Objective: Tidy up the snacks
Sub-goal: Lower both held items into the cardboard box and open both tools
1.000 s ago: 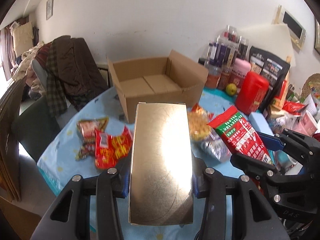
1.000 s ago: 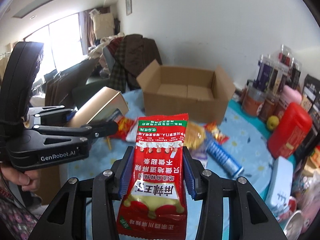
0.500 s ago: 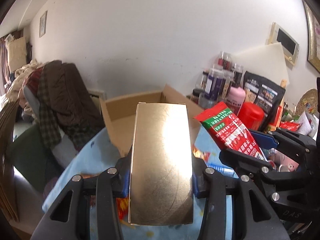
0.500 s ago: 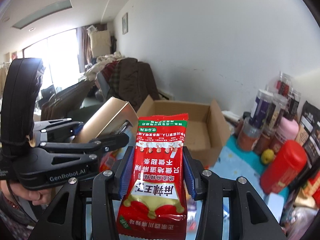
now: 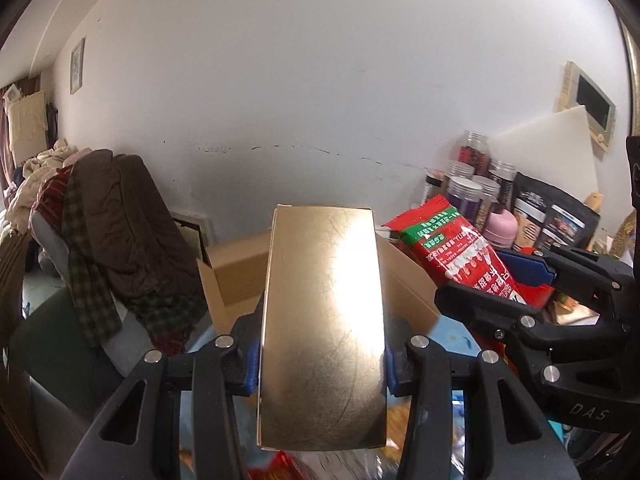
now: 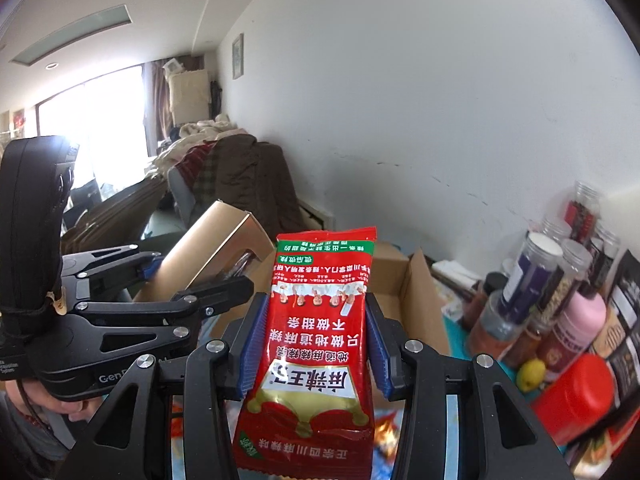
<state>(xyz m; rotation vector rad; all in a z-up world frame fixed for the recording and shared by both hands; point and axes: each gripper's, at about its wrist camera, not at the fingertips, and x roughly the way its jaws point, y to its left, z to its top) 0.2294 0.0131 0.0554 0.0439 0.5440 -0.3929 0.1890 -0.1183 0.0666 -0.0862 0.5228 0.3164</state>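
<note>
Left wrist view shows one gold box (image 5: 322,320), a long shiny cardboard shape with flat sides and sharp corners, and the left gripper (image 5: 320,360) pinches it from both sides with two blue ridged pads (image 5: 251,364). Just to its right, the right gripper (image 5: 496,280) holds one red snack bag (image 5: 452,256). In the right wrist view, the right gripper (image 6: 312,344) squeezes that same red snack bag (image 6: 316,352) between its two blue pads (image 6: 252,352); the bag is soft, crinkly plastic with a green strip and white writing. Both snacks are up in the air, in front of one open cardboard box (image 5: 236,276) that is plain brown with its flaps up. The gold box (image 6: 212,248) and the left gripper (image 6: 192,280) show on the left of the right wrist view, with part of a hand (image 6: 44,404) under the black handle. The box sits on a table (image 6: 454,330) with a light blue cloth. On the right side stand several clear jars (image 6: 528,276) with round lids, one pink bottle (image 6: 580,320), one red tub (image 6: 576,396), one small yellow fruit (image 6: 530,374) and some dark pouches (image 5: 556,220). More snack wrappers (image 5: 280,460) lie blurry below. Behind is a white wall (image 5: 320,100) with scuff marks, a chair piled with a brown coat (image 5: 124,232), and a bright window (image 6: 92,132).
</note>
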